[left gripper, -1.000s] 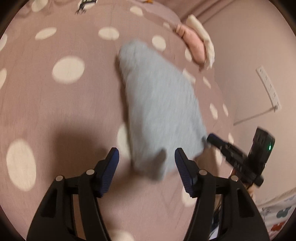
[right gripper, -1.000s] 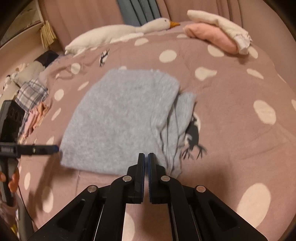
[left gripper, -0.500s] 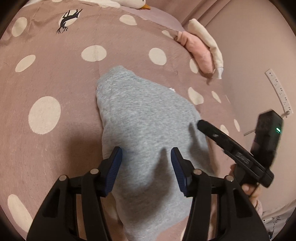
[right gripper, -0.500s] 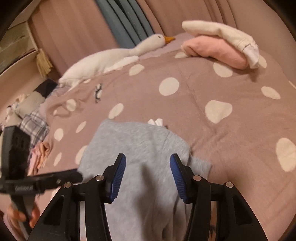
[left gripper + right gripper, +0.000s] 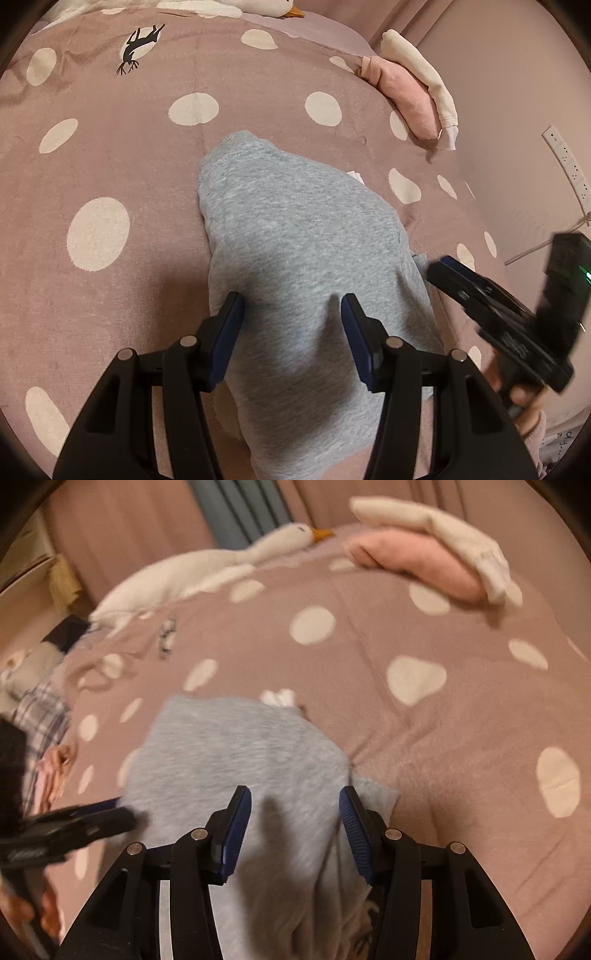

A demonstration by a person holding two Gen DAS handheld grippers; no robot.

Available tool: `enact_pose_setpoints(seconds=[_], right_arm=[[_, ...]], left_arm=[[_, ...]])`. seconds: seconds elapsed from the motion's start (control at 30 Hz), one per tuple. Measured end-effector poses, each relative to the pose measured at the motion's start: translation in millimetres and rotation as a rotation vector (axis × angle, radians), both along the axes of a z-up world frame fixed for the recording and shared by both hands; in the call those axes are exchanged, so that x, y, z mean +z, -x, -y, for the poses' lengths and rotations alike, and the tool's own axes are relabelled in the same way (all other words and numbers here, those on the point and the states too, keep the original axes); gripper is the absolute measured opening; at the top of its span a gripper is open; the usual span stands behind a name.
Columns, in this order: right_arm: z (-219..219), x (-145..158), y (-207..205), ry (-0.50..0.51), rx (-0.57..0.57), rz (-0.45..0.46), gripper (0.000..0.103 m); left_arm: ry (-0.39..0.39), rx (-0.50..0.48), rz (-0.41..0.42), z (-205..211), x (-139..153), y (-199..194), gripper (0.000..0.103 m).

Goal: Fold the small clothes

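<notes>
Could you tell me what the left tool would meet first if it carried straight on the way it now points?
Most likely the grey garment: the left tool is open, with the grey cloth lying directly between and ahead of its fingers. How near it is, I cannot judge.

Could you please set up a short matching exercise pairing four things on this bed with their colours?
Things:
1. folded garment under the open left gripper
2. plush goose
3. lower garment of the stack at the bed's far end
4. blanket

Colours:
A. pink
B. dusty mauve with cream spots
C. grey
D. white with an orange beak

Pairs: 1-C, 2-D, 3-A, 4-B
</notes>
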State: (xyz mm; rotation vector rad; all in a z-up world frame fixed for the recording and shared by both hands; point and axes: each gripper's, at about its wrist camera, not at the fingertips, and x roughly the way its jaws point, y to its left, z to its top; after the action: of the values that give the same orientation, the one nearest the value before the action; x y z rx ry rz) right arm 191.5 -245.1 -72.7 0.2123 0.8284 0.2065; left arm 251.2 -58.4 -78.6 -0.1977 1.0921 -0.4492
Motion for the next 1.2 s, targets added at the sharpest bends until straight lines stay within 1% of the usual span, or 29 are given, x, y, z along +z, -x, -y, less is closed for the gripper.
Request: enact_pose_setpoints(seconds=[0.1,0.17,0.2,0.27,0.3,0.33,0.4,0.53,0.63,0.73,0.83,0.97,1.03,1.1,1.2], right_arm=[[-6.5,9.4,18.1,0.021,0.052,0.031,0.053],[-12.5,5.8,27.4,0.041,0.088,0.013,0.052],[-14.9,1.1,27.7,0.053,0.097,-0.004,0.052],[-16.9,-18.8,25.7,0.103,0.098,-0.074,0.052],[-16.9,-33.1,22.9,0.14,0.09,-0.129,0.052],[-16.0,-41.0,22.3,0.147,0.091,-0.15,0.052],[-13.3,-42.1,29.4,0.137,0.092,-0.108,0.052],[-8.8,-35.7,37.1,0.118,0.08,-0.105,0.052],[-6.4,-24.8,45.8,0.12,0.076,-0.074,0.052],[-5.3,-20.1,53.4,0.109,0.07,-0.058,0.052],[-1.9,-31.1,55.3,0.122,0.039,-0.1,0.052],[5.0,-43.0,56.1,0.072,0.022,-0.136,0.053],[8.3,-44.7,56.8,0.042,0.008,-0.145,0.053],[8.9,-43.9,57.9,0.032,0.0,-0.149,0.053],[7.8,-39.8,61.4,0.027,-0.006,-0.136,0.053]], left_arm=[[-0.009,0.002,0.005,1.9,0.5,1.1,0.055],[-0.016,0.0,0.011,3.0,0.9,2.1,0.055],[-0.019,-0.002,0.013,3.4,1.1,3.0,0.055],[-0.018,-0.004,0.016,2.7,1.8,4.6,0.056],[-0.01,-0.007,0.015,1.3,2.1,5.5,0.056],[-0.005,-0.009,0.015,-0.2,2.7,6.9,0.056],[-0.017,-0.008,0.023,-3.5,3.7,9.7,0.056],[-0.017,-0.001,0.015,-8.7,3.4,14.5,0.056],[-0.034,-0.007,0.016,-8.5,1.4,19.9,0.056],[-0.05,-0.01,0.01,-7.1,-3.6,24.5,0.057],[-0.058,-0.016,0.011,-5.2,-6.7,29.8,0.059],[-0.091,-0.028,0.027,-0.7,-6.8,36.9,0.06],[-0.1,-0.031,0.027,0.3,-7.3,38.9,0.061],[-0.096,-0.032,0.017,-0.4,-8.6,41.0,0.063],[-0.093,-0.034,0.007,-0.5,-11.4,44.5,0.064]])
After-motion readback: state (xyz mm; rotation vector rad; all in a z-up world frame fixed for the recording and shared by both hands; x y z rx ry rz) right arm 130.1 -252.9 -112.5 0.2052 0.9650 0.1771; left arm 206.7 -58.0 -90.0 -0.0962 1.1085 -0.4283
